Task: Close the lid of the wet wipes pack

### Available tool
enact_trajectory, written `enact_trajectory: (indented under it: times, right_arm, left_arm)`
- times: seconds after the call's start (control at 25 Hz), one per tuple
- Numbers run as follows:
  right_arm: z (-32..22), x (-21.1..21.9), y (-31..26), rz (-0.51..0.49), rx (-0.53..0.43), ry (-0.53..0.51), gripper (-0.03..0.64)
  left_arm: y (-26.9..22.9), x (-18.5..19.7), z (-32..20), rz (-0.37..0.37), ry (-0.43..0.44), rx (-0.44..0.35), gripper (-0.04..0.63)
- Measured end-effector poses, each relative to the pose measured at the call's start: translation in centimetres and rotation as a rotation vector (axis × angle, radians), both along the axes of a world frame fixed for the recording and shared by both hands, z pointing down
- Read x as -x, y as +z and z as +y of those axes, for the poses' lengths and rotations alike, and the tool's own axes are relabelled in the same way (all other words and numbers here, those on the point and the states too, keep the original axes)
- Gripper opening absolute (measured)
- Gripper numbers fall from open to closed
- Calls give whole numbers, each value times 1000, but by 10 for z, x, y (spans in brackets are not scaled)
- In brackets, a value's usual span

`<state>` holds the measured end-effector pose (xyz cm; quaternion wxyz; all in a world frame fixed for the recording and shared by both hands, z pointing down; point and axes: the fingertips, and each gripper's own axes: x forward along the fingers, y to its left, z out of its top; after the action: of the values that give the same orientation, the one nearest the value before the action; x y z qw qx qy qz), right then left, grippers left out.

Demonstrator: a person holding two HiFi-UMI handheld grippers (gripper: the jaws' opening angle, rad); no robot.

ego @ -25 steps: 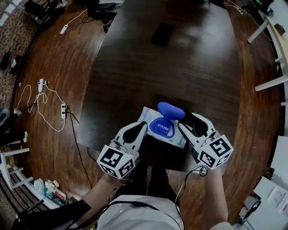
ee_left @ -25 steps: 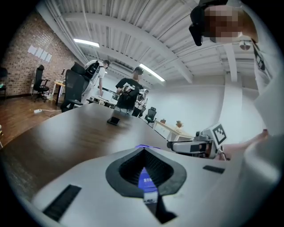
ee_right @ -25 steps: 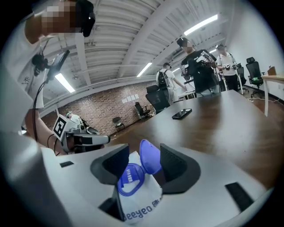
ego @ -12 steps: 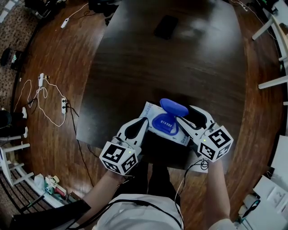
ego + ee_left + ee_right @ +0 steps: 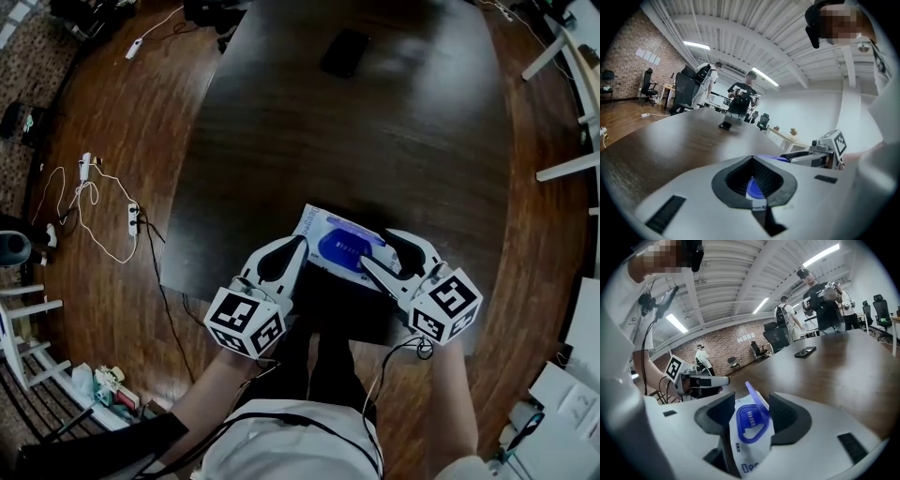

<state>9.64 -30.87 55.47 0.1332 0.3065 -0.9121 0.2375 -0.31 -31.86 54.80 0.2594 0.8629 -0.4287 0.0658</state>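
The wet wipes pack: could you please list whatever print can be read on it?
"De": large blue letters on the wet wipes pack, the rest hidden.
Print on the blue lid frame: too blurred to read.
Small dark line below it: too small to read.

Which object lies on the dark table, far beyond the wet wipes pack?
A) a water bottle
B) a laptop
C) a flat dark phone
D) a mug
C: a flat dark phone lies far up the table, well beyond the wet wipes pack.
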Motion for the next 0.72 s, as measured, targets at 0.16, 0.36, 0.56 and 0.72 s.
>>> enact_trajectory:
  times: [0.16, 0.36, 0.56, 0.72]
  right_arm:
    - [10, 6, 4, 12, 12, -16, 225]
    - [24, 18, 17, 24, 33, -45, 225]
    - [31, 27, 25, 32, 46, -59, 225]
    - [33, 35, 32, 40, 57, -70, 225]
  left_arm:
    - [-1, -1, 4, 2, 10, 0, -2]
    - [-2, -7, 8, 6, 20, -6, -2]
    - [-7, -9, 9, 10, 27, -15, -2]
    - [-5, -8, 10, 9, 28, -12, -2]
